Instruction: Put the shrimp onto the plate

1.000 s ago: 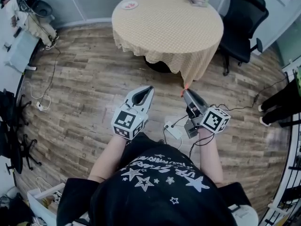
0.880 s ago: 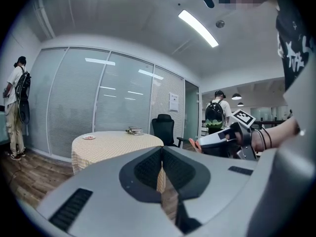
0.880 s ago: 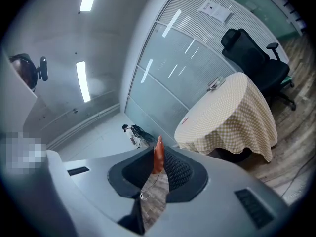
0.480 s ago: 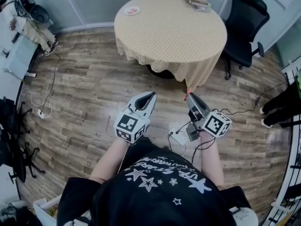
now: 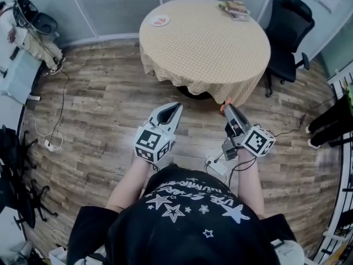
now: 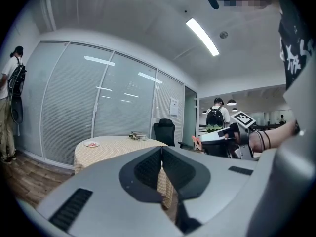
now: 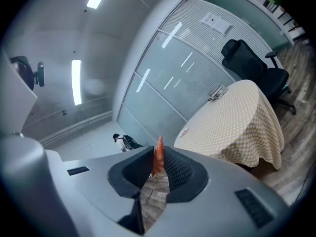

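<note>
The person stands on the wooden floor (image 5: 99,104) a little short of the round table (image 5: 205,43), whose checked yellow cloth hangs low over the near edge. The right gripper (image 5: 226,107) points at that near edge. Its jaws pinch a small orange shrimp (image 7: 158,157), which stands upright between the ribbed pads with its tip poking past them. The shrimp is held in the air on the table's near side, not over the table top. The left gripper (image 5: 176,106), off the table's near-left side, has its jaws pressed together with nothing between them. The plate (image 5: 160,21) sits on the far-left part of the table top, close to the rim, and holds something pinkish that is too small to make out. Most of the table's width lies between the plate and the shrimp. A stack of books (image 5: 236,8) lies at the table's far-right edge, well apart from the plate. A black office chair (image 5: 289,32) stands just right of the table. On the floor at the table's near side, below the right gripper, lies a white power strip (image 5: 216,164) with cables running from it. In the left gripper view, a person with a backpack (image 6: 215,120) stands beyond the table to its right, and another person (image 6: 10,102) stands by the glass wall to its left.
</note>
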`<state>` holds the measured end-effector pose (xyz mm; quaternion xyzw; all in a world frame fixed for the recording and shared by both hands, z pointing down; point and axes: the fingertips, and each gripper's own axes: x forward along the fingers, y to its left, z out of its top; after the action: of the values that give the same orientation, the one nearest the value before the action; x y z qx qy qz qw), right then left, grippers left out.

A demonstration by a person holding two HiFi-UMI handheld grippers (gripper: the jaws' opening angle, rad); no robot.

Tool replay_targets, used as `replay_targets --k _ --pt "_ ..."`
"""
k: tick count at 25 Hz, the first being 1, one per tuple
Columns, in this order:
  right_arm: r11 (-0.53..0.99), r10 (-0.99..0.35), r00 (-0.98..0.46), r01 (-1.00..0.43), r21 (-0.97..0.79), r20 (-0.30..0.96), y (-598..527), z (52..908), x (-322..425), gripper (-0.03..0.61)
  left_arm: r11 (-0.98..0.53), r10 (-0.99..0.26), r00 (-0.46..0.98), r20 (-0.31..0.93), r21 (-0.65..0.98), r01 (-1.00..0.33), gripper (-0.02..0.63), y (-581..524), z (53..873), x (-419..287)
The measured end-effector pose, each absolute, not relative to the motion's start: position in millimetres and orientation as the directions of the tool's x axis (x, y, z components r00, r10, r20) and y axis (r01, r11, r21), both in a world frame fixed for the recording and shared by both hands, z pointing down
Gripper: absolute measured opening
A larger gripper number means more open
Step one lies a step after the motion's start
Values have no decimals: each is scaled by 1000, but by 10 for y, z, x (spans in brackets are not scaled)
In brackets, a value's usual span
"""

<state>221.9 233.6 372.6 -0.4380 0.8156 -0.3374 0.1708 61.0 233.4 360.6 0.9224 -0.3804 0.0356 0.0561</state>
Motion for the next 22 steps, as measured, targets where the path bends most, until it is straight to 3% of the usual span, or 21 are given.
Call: replay_targets --k 8,22 --pt "386 -830 -557 -614 -688 32 2167 3766 1680 74 -684 -717 690 101 93 -724 9 2207 3674 -83" --pt "398 -813 -576 -663 -634 92 1938 3832 1365 74 -631 -758 643 111 130 -765 9 2107 3778 -484"
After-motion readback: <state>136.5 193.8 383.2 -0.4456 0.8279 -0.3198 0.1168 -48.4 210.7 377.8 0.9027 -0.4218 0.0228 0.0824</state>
